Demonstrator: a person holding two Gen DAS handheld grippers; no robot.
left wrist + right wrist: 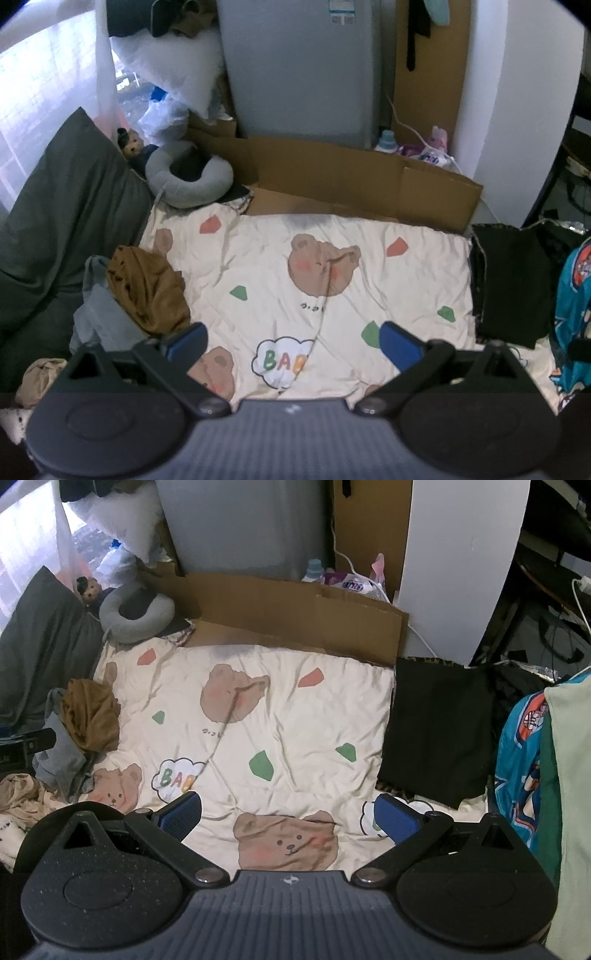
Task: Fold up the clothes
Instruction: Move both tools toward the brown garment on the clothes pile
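Note:
A cream bear-print quilt (280,266) (295,716) covers the bed. At its left edge lies a heap of unfolded clothes: a crumpled brown garment (147,288) (90,716) on a grey one (99,317) (59,753), with a beige piece (40,376) (18,790) nearer me. A folded black garment (509,280) (439,731) rests at the right edge. A teal printed garment (572,302) (517,760) hangs at the far right. My left gripper (293,343) hovers open over the quilt, empty. My right gripper (288,814) is likewise open and empty.
A dark grey pillow (62,214) (40,646) lies at the left, with a grey neck pillow (188,173) (136,613) and small doll (129,142) behind. Flattened cardboard (351,177) (295,613) and a grey appliance (303,70) stand beyond the bed. A light green sleeve (572,775) is at right.

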